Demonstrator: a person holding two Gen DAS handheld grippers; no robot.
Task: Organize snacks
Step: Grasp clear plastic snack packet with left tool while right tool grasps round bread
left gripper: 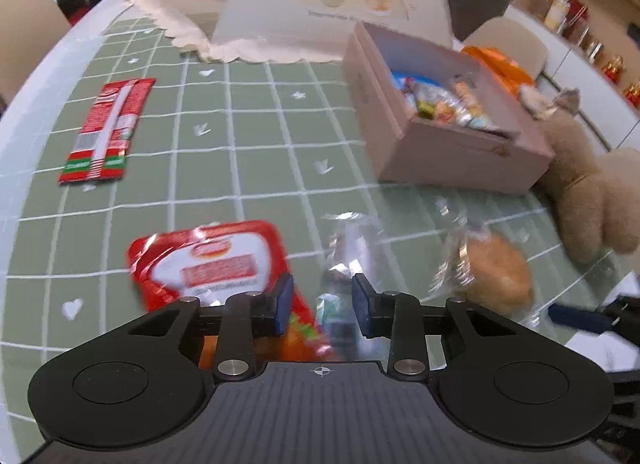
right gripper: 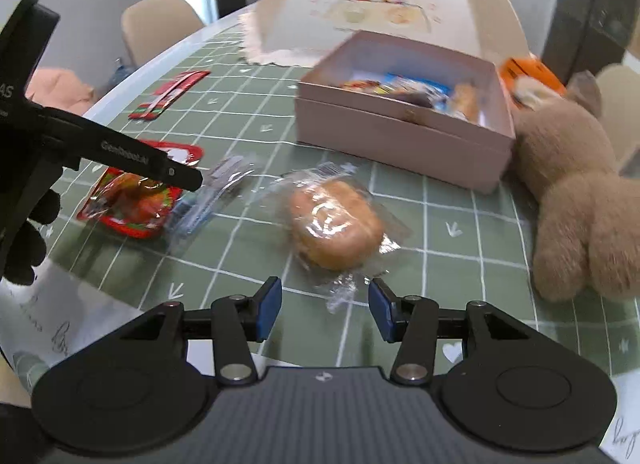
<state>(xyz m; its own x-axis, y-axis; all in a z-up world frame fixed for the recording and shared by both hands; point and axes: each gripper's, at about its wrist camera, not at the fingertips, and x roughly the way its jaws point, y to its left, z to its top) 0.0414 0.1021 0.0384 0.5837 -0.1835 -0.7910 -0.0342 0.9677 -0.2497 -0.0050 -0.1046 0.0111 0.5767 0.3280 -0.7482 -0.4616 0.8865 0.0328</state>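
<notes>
A pink box (left gripper: 460, 151) (right gripper: 400, 135) holding several wrapped snacks stands on the green checked tablecloth. My left gripper (left gripper: 322, 310) is open just above a clear-wrapped small snack (left gripper: 344, 264) (right gripper: 216, 191), next to a red snack pouch (left gripper: 216, 260) (right gripper: 136, 191). A wrapped bun (left gripper: 496, 276) (right gripper: 336, 223) lies in front of my right gripper (right gripper: 324, 310), which is open and empty, a little short of it. A red stick packet (left gripper: 106, 127) (right gripper: 172, 93) lies at the far left.
A dome food cover (left gripper: 320, 3) (right gripper: 384, 3) stands behind the box. A brown plush toy (left gripper: 584, 191) (right gripper: 580, 199) lies right of the box, with an orange packet (right gripper: 528, 71) behind it. Chairs (right gripper: 160, 27) stand around the table.
</notes>
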